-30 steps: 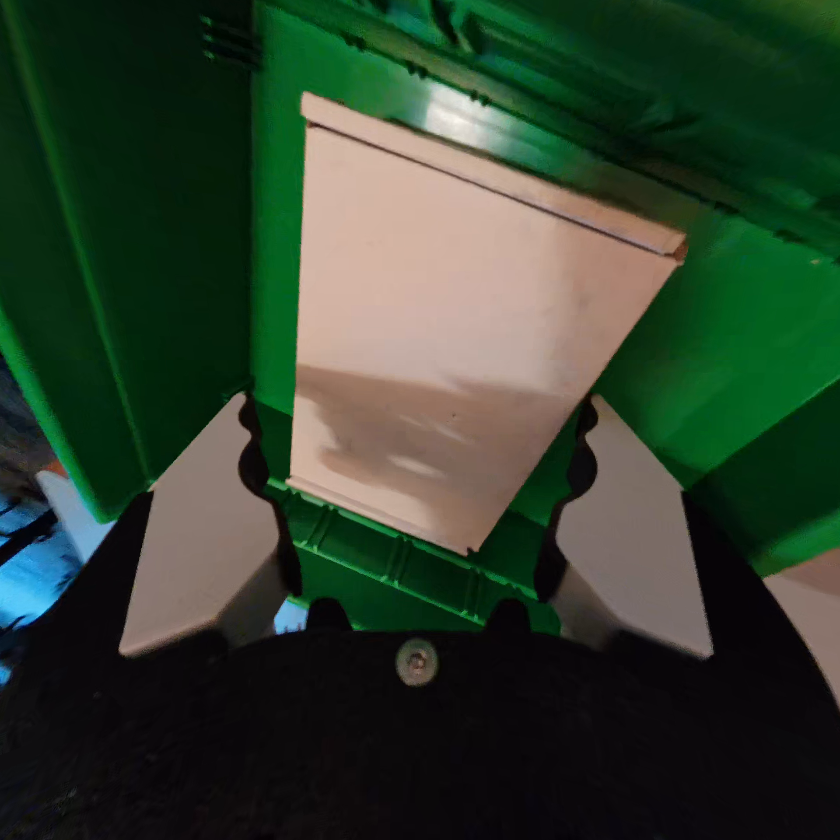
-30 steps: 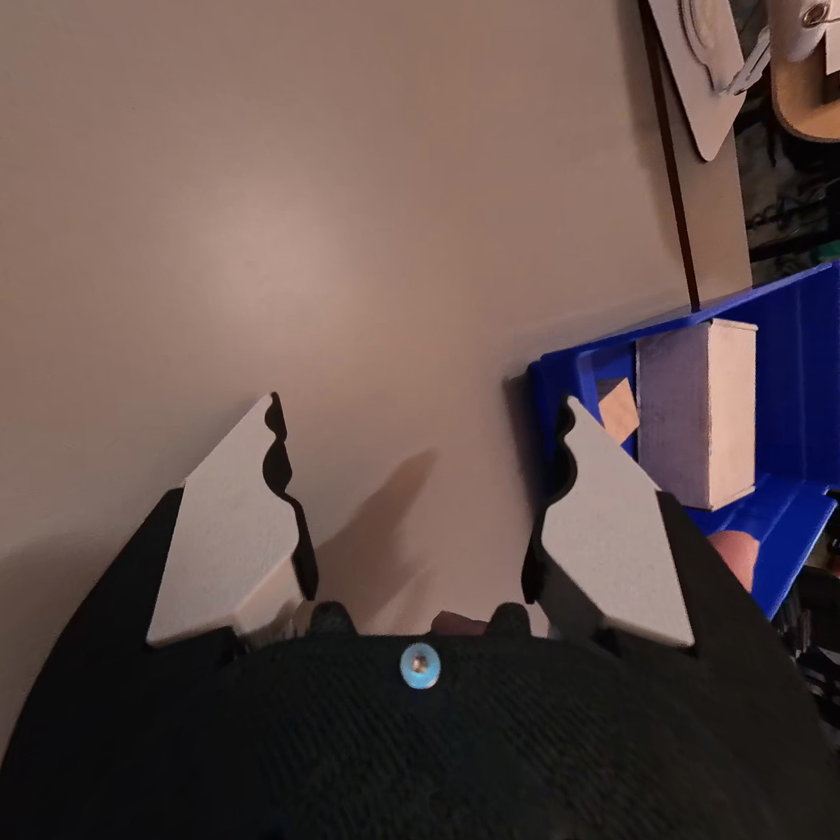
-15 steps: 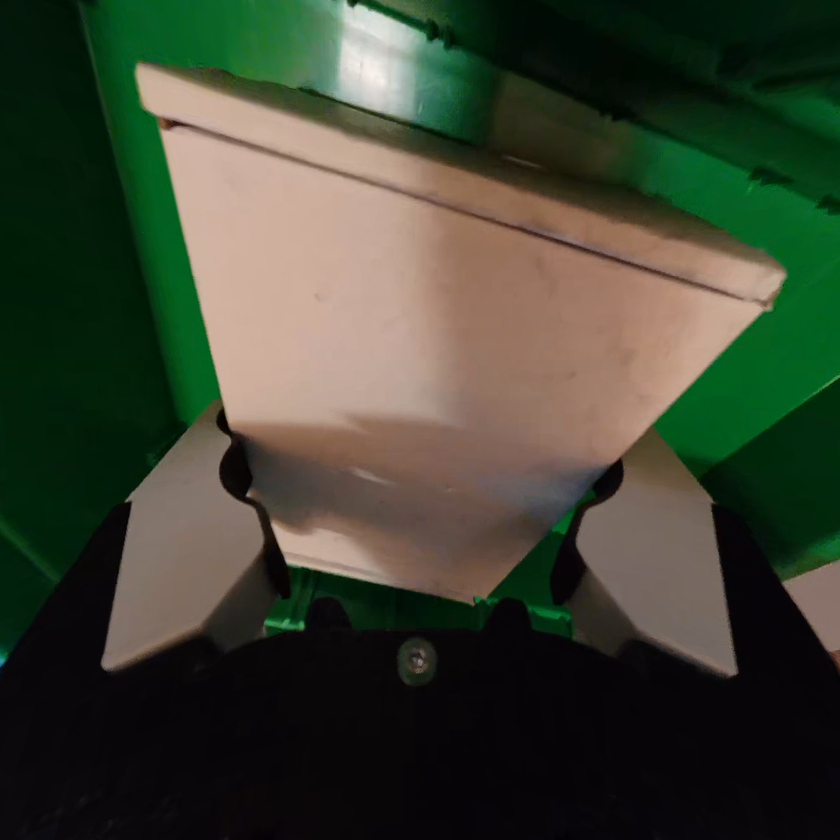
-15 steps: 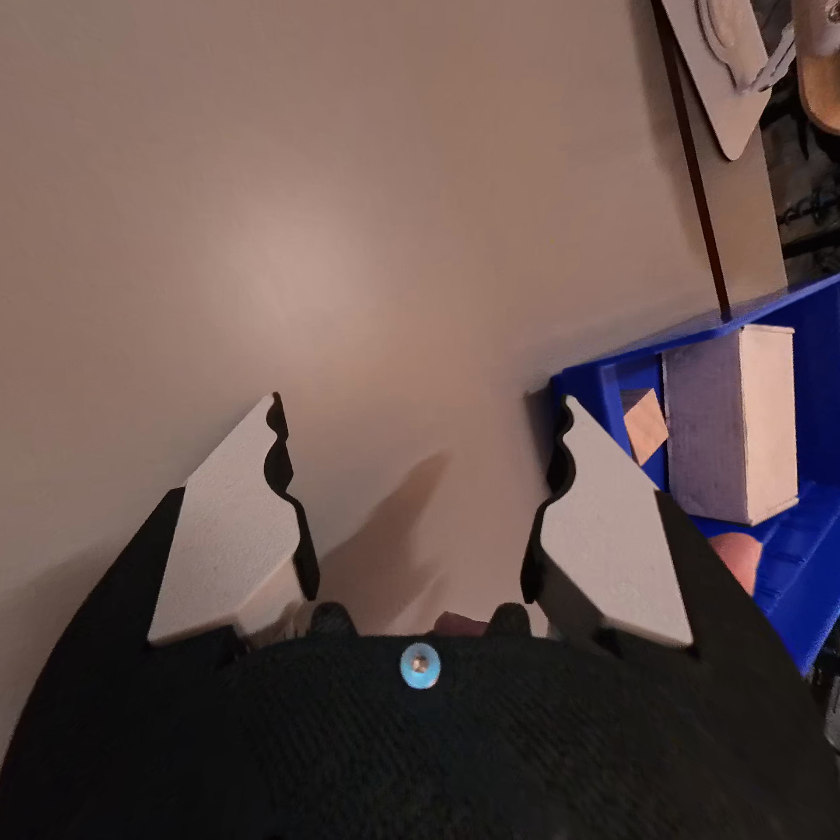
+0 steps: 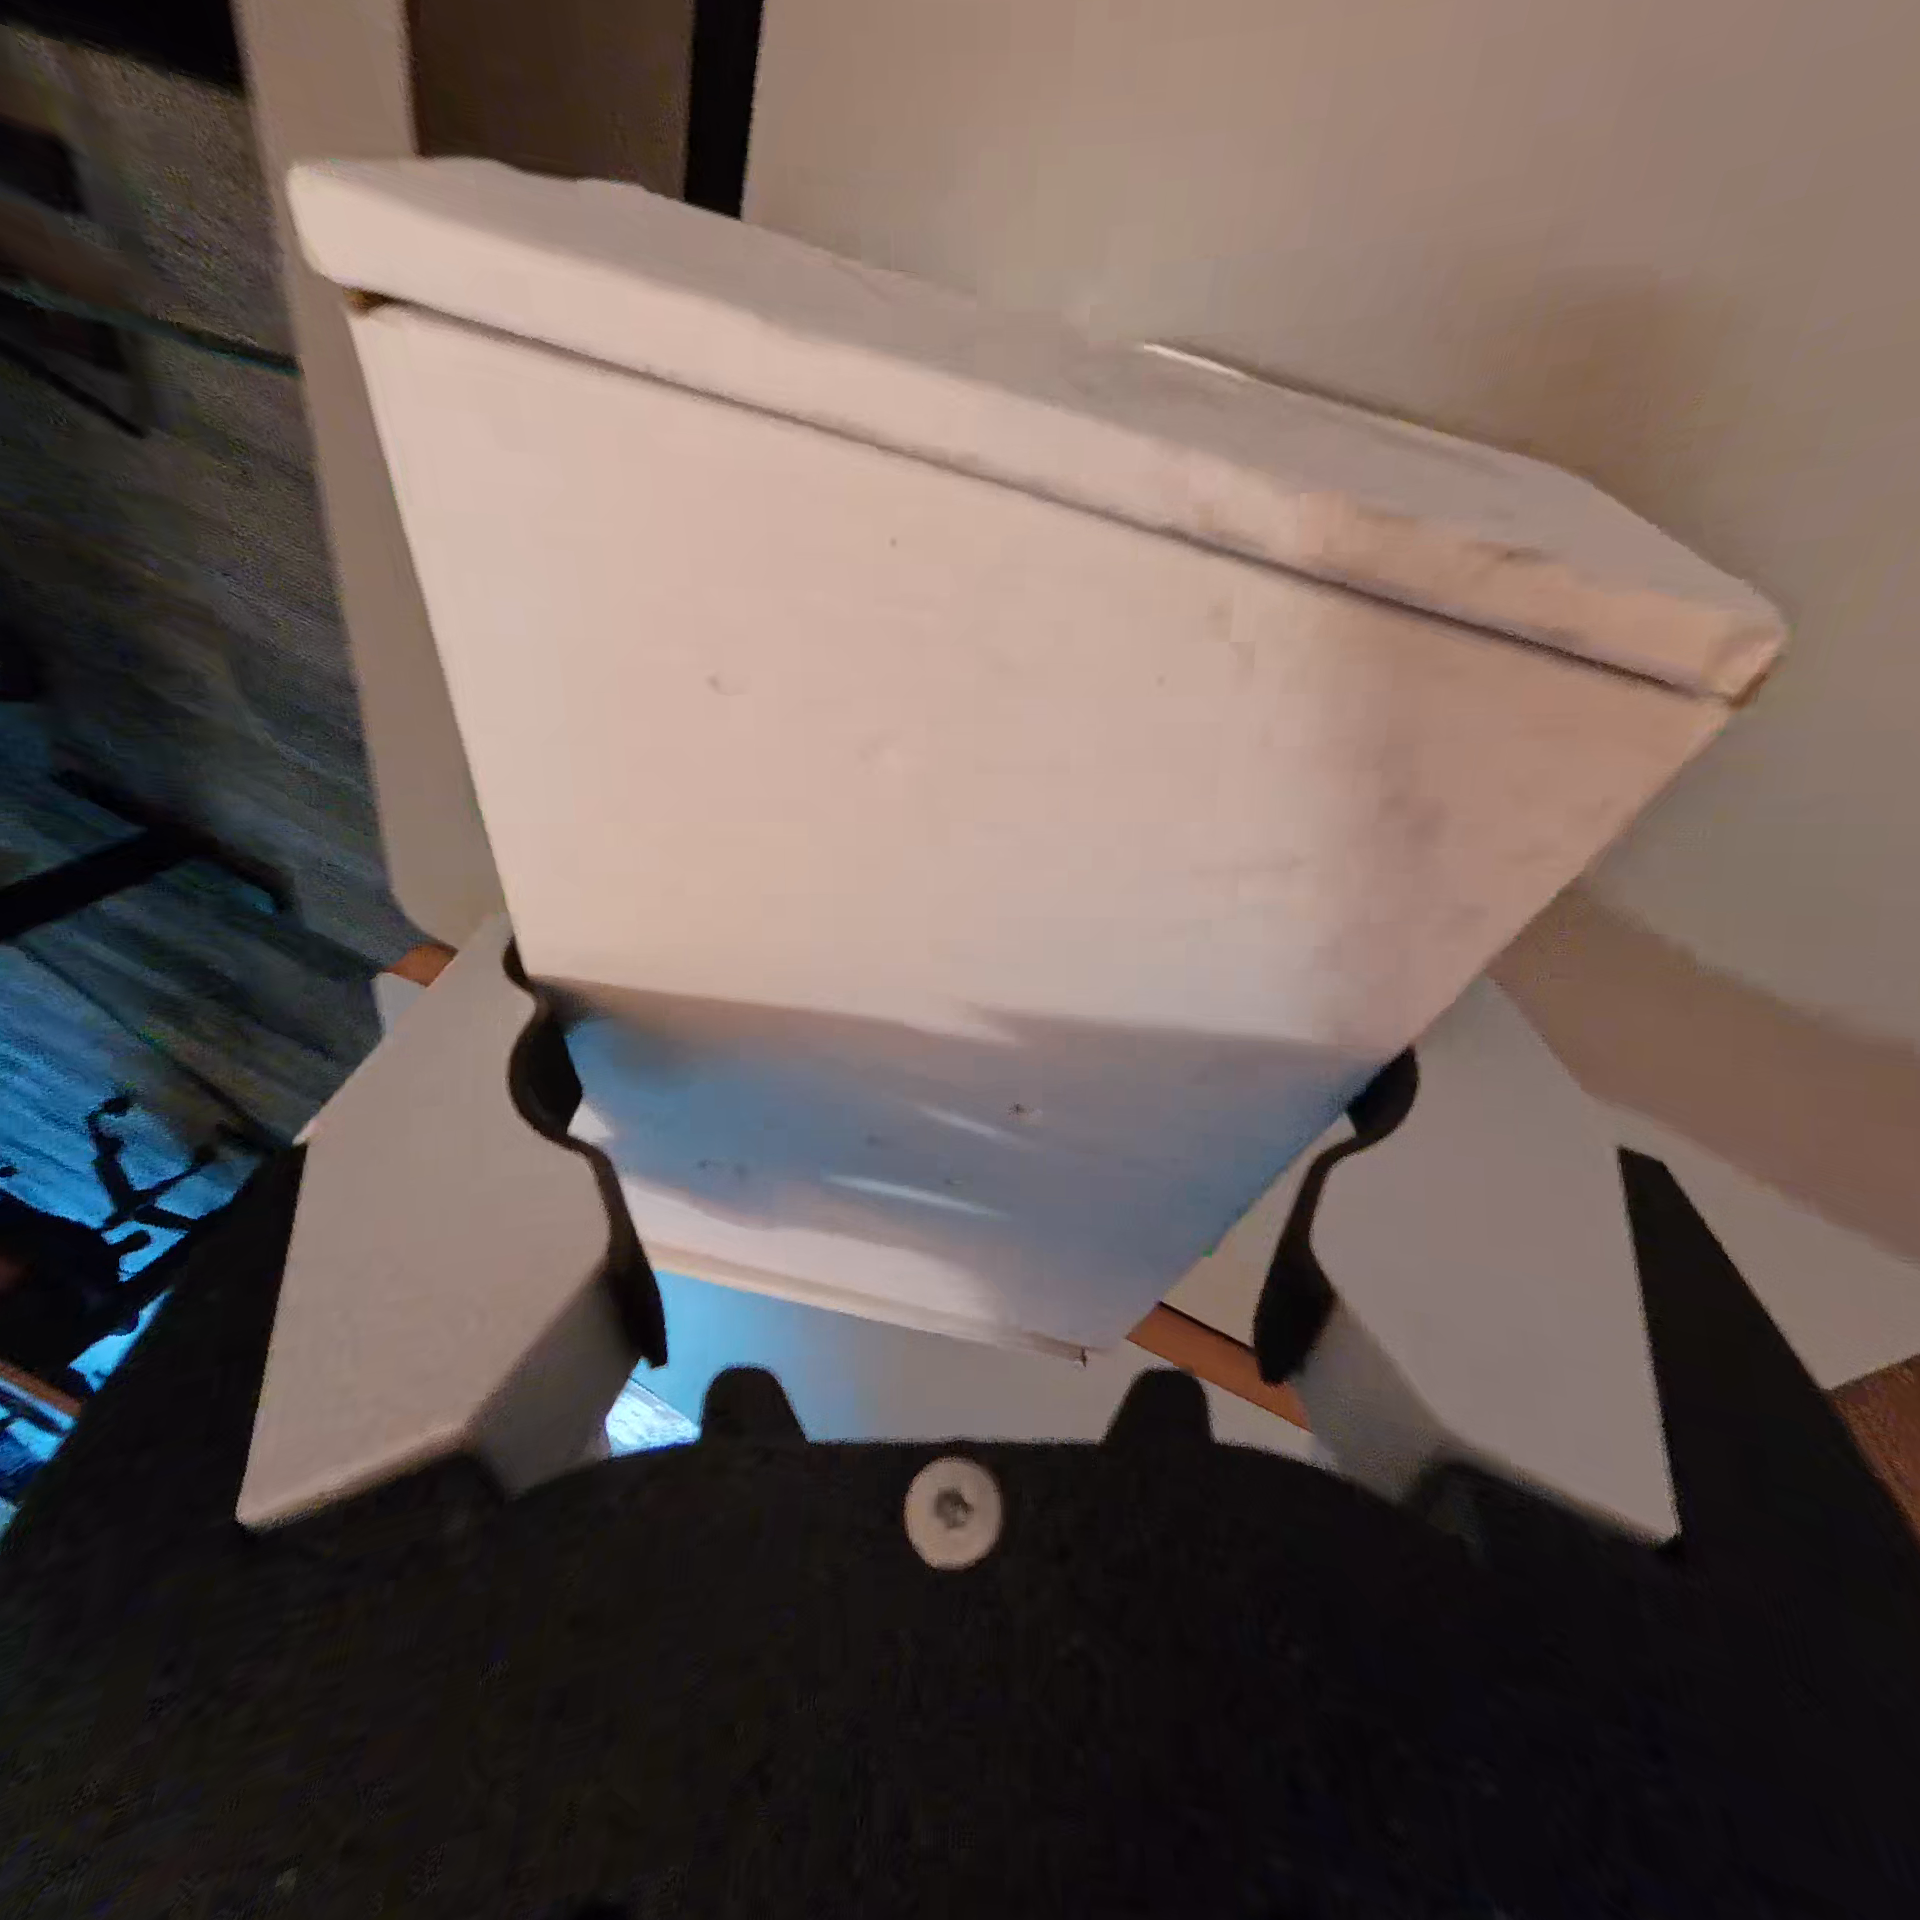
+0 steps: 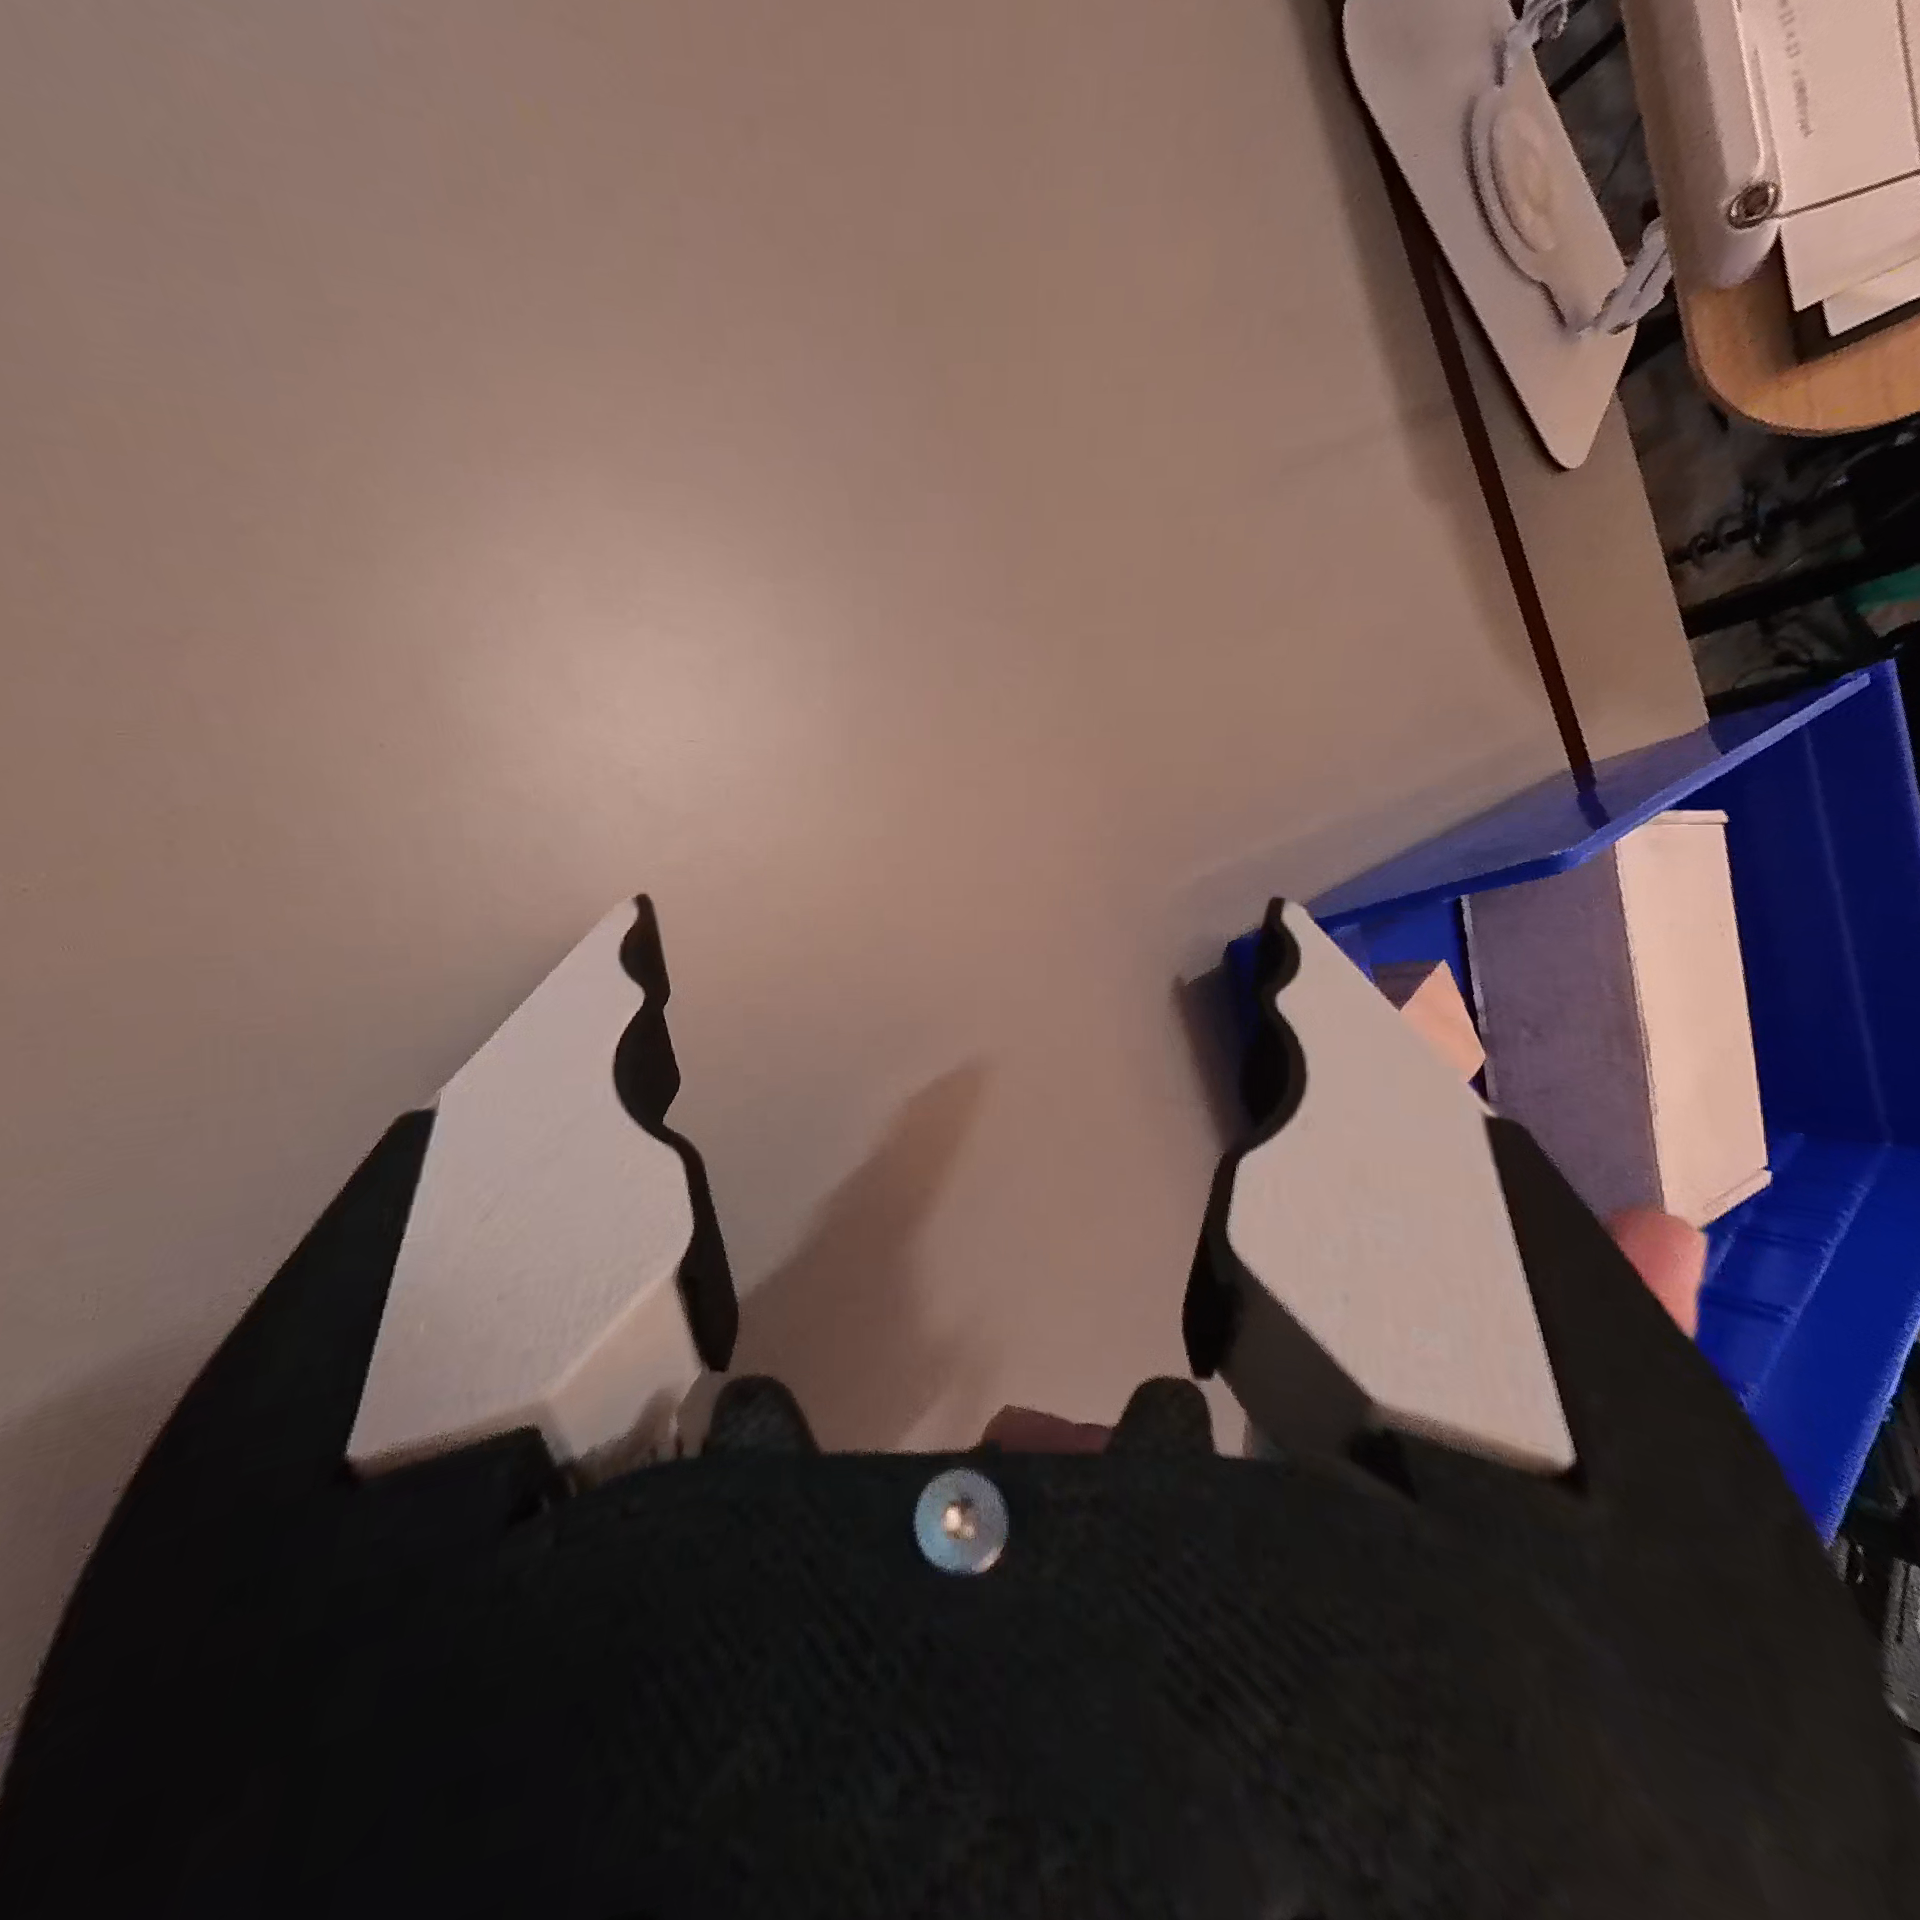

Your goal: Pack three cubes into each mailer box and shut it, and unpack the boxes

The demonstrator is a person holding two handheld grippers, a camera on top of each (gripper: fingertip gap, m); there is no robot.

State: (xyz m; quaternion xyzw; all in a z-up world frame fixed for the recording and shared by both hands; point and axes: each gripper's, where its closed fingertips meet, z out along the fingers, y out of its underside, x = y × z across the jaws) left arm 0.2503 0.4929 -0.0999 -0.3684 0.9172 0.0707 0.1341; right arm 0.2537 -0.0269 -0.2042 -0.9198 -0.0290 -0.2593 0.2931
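The left gripper (image 5: pixel 961 1122) has its fingers (image 5: pixel 436 1226) clamped on the near end of a white mailer box (image 5: pixel 935 748), lid shut; the box fills the space between and beyond them, hiding most of the pale bench (image 5: pixel 1455 208) behind, and its contents cannot be seen. Left of the fingers, the floor is dark and blurred. The right gripper (image 6: pixel 961 1091) holds nothing, its fingers (image 6: pixel 540 1174) spread apart over bare bench. Just beyond the right finger sits a blue bin (image 6: pixel 1849 1039), cut off by the frame edge, holding a second white box (image 6: pixel 1621 1018) on end and a wooden cube (image 6: pixel 1439 1023), partly hidden behind that finger.
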